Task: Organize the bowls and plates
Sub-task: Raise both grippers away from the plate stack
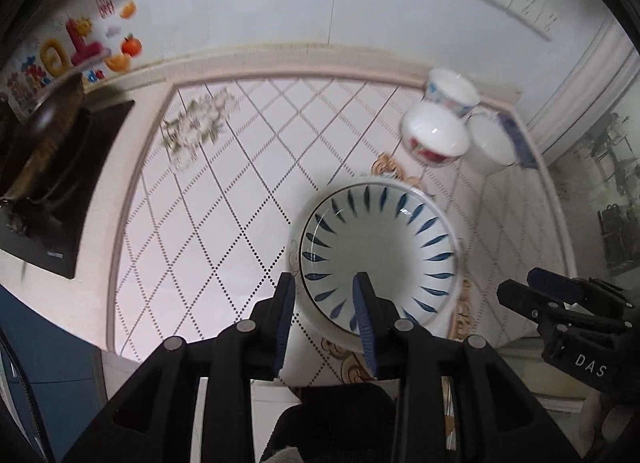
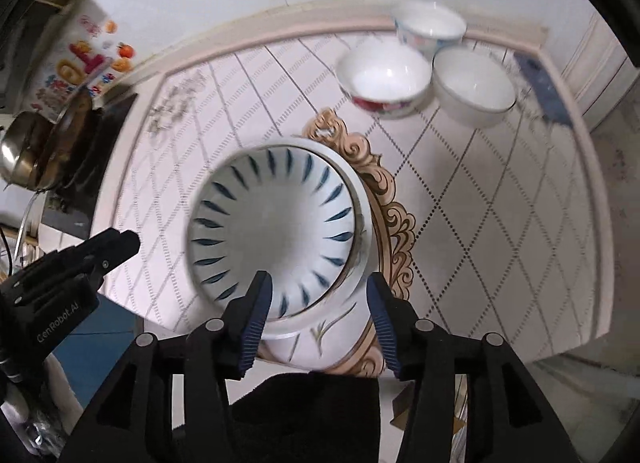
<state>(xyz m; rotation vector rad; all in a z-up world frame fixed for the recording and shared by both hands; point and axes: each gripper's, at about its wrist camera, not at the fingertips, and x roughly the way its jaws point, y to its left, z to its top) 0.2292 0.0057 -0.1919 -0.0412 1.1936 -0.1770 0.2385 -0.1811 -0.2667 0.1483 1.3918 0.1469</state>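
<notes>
Two grippers hung over one stack, neither gripping. Left gripper (image 1: 324, 283) had its jaws narrowly parted astride the near rim of the blue-petal bowl (image 1: 380, 247), pads not pressing. Right gripper (image 2: 318, 283) stood wider, also empty. The blue-petal bowl sat nested in a leaf-pattern bowl (image 2: 320, 335) on the tiled table (image 1: 200, 223), probably stacked there to save space. Beyond, three small bowls (image 2: 384, 79) clustered at the far right corner, touching or nearly so and unstacked. My read: they were next to nest, similar sizes together.

Blue-petalled bowl (image 1: 378, 251) upright, stacked on plates; three bowls (image 2: 384, 79) beyond.
</notes>
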